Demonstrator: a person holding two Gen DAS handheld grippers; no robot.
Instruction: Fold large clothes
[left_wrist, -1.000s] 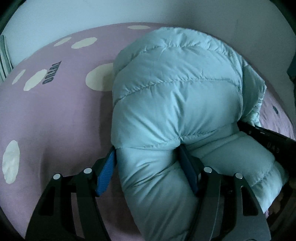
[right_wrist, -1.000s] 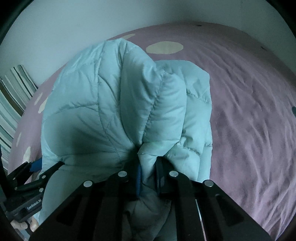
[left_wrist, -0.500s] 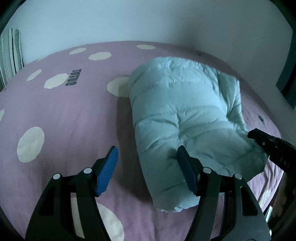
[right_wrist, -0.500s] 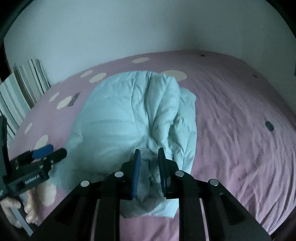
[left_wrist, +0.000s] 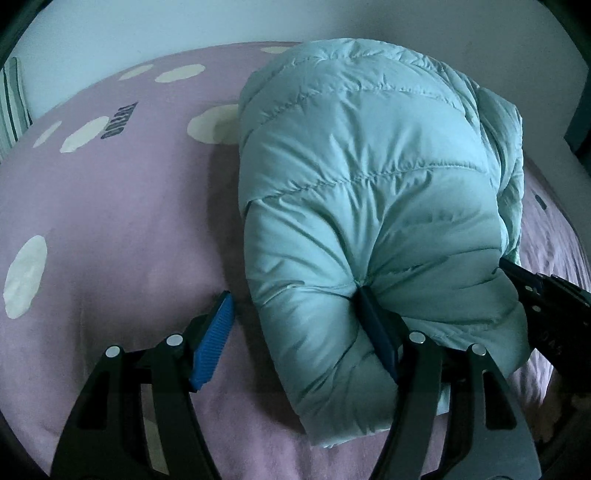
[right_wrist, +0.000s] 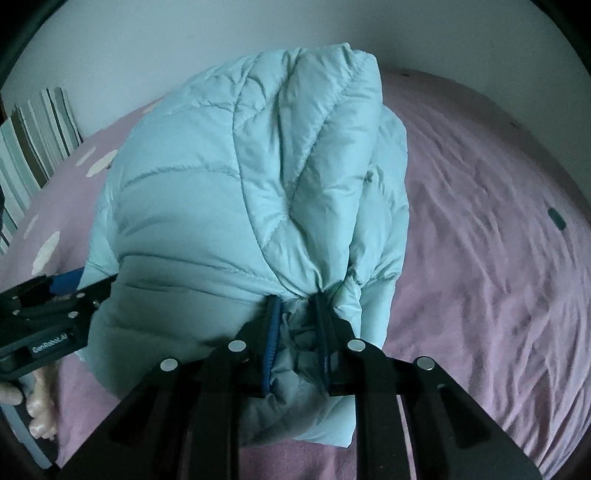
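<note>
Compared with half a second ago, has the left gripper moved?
Yes. The left gripper has advanced toward the jacket: the bedsheet's dark lettering looms larger and one finger now dents the jacket.

Dim, bluish light, soft shadows, strong fisheye bending and dark vignetted corners

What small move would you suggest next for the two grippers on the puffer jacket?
Probably close the left gripper: its left pad sits clear of the jacket, while the right gripper already pinches a bunched edge.
</note>
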